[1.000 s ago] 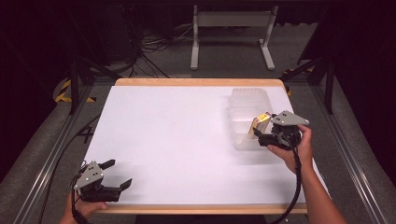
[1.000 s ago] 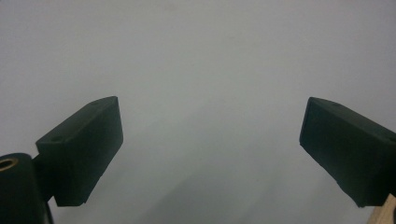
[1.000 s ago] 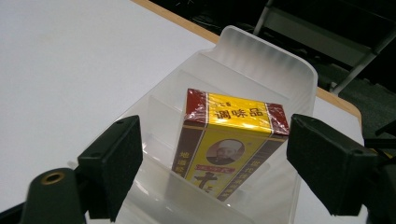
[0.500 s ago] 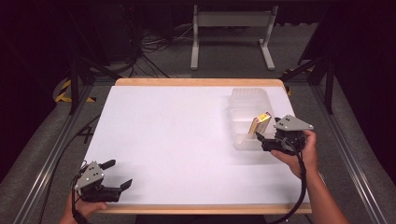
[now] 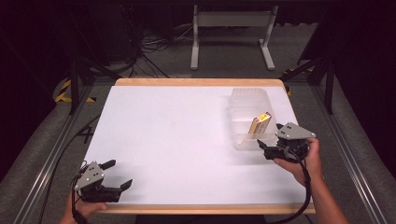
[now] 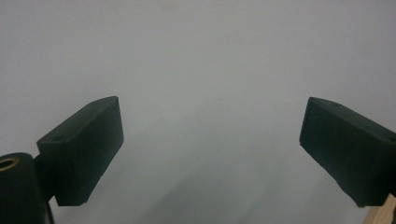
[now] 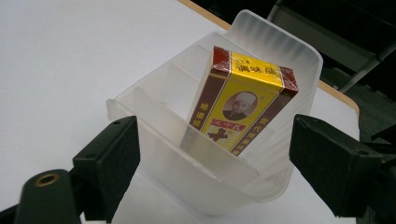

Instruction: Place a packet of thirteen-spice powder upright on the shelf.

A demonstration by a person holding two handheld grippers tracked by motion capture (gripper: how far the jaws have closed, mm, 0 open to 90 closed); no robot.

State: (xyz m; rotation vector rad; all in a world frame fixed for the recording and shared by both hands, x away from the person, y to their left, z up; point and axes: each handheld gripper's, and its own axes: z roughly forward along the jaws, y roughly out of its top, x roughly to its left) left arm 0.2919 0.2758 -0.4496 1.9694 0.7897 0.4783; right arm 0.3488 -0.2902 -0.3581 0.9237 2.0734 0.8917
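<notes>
Surface: white table [image 5: 187,140], dark surroundings.
Done: yellow box [image 5: 259,124] stands tilted in clear bin [image 5: 243,100], 2 o'clock.
Right gripper [image 5: 262,148]: jaws spread, empty, just beside bin.
Left gripper [image 5: 117,175]: 7 o'clock, jaws spread.
Left: likely nothing but withdrawal.

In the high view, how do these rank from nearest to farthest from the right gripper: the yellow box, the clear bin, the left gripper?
1. Clear bin, its near wall just in front of the right gripper.
2. Yellow box, leaning inside that bin.
3. Left gripper, far across at the table's near left corner.
</notes>
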